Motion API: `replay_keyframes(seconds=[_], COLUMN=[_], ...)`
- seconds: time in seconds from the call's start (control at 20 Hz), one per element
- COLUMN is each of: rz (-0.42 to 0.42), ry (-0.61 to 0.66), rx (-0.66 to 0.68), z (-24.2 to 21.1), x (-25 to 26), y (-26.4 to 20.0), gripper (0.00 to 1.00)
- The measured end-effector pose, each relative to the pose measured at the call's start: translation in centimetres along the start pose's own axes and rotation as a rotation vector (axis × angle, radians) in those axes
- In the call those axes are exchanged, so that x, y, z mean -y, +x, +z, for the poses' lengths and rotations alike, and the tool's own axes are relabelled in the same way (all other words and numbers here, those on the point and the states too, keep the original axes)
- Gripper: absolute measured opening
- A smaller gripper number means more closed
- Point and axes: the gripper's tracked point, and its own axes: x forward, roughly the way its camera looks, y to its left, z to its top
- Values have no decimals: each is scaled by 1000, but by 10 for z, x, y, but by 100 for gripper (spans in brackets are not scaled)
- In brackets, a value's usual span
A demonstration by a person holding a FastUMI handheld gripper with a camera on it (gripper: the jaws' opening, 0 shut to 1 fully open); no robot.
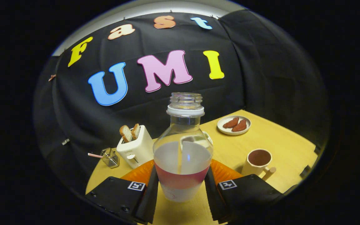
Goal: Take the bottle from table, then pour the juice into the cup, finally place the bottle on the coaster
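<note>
Clamped between my jaws is the juice bottle [183,156], both fingers [150,193] pressing its lower sides, one on the left and one on the right; the gripper [182,195] holds it upright, and I cannot tell whether its base touches the wooden tabletop [280,140] or sits just above it; the bottle is clear plastic with its cap off, a white ring below the open neck, a pale wrap around its belly and a band of reddish juice low down inside; ahead of the right finger, just beyond it, stands the cream cup [258,162], upright, with a dark inside and a handle pointing back toward me; farther off on that side, near the booth wall, a small white plate [233,125] carries two reddish-brown pieces of food; beyond the left finger a cream toaster [135,147] stands with two slices of toast [130,132] sticking up from its slots; left of the toaster, near the tabletop's edge, sits a little wire basket [110,157] with a pinkish stick poking out sideways; something white shows behind the bottle's shoulder, too hidden for me to name.
</note>
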Motion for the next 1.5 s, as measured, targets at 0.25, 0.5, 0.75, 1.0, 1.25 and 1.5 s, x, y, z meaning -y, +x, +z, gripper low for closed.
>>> replay_keyframes(seconds=[0.25, 0.5, 0.75, 1.0, 1.25, 1.5], rz=[-137, -207, -244, -273, -257, -265], ry=[-160, -229, -213, -166, -195, -206], rx=[30, 65, 23, 15, 6, 1], z=[-21, -41, -71, -77, -86, -88], x=[0, 4, 6, 12, 8, 10], y=[60, 116, 161, 177, 179, 176], gripper=[70, 70, 71, 71, 71, 76])
